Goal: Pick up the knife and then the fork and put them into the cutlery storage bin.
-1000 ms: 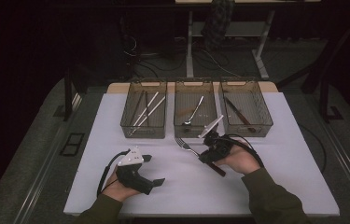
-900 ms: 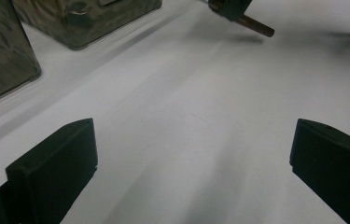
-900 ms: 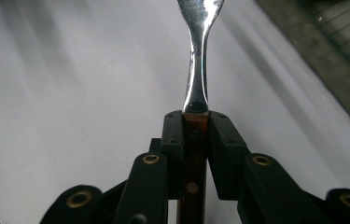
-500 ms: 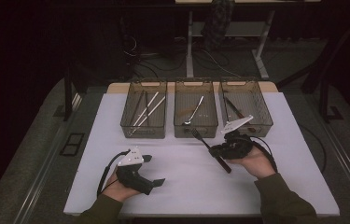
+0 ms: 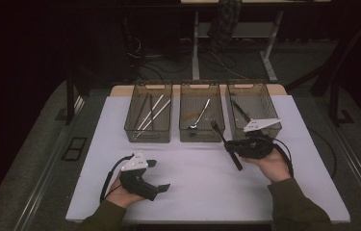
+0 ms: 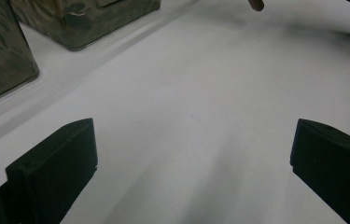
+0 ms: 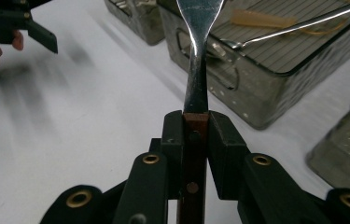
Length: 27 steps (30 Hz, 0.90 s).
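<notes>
Left gripper, lower left, idle on the surface, fingers wide. Right gripper, center right: fingers clamp the fork handle, tines aimed at 3 bins; middle bin probably sorts forks.

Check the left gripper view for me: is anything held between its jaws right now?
No: the left gripper has its jaws wide apart, with nothing but the bare white table between them.

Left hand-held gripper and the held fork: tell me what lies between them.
Bare white table lies between the left hand-held gripper and the fork, as the high view shows.
</notes>
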{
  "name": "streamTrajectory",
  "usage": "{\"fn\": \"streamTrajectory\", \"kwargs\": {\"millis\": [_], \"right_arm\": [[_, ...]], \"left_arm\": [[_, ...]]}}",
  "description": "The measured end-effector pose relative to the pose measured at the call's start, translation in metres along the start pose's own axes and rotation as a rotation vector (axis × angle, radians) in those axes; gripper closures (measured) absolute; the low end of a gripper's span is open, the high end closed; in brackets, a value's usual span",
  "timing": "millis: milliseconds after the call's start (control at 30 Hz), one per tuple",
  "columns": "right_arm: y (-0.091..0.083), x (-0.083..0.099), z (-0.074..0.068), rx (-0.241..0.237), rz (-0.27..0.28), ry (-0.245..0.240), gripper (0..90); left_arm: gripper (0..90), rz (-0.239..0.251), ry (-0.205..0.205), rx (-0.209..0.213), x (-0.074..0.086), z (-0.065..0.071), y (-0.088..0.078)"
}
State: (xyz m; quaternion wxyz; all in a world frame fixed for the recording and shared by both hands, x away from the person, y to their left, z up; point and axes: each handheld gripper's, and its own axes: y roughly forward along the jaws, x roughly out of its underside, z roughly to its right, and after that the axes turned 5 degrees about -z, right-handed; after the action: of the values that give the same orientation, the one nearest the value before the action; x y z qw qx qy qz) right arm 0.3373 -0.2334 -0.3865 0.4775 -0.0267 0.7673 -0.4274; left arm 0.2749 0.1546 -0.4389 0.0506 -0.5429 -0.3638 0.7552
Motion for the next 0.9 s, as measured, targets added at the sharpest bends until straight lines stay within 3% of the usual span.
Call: {"fn": "streamTrajectory", "kwargs": {"millis": [567,767,900], "right_arm": [[-0.034,-0.011,0.023,0.084,0.154,0.060,77.1],[-0.043,-0.022,0.038,0.141,0.187,0.091,77.1],[-0.050,-0.033,0.049,0.209,0.206,0.099,77.1]], "left_arm": [[0.0,0.004,0.000,-0.004,0.000,0.000,0.000],[0.0,0.003,0.001,-0.005,0.000,0.000,0.000],[0.0,0.004,0.000,-0.005,0.000,0.000,0.000]]}}
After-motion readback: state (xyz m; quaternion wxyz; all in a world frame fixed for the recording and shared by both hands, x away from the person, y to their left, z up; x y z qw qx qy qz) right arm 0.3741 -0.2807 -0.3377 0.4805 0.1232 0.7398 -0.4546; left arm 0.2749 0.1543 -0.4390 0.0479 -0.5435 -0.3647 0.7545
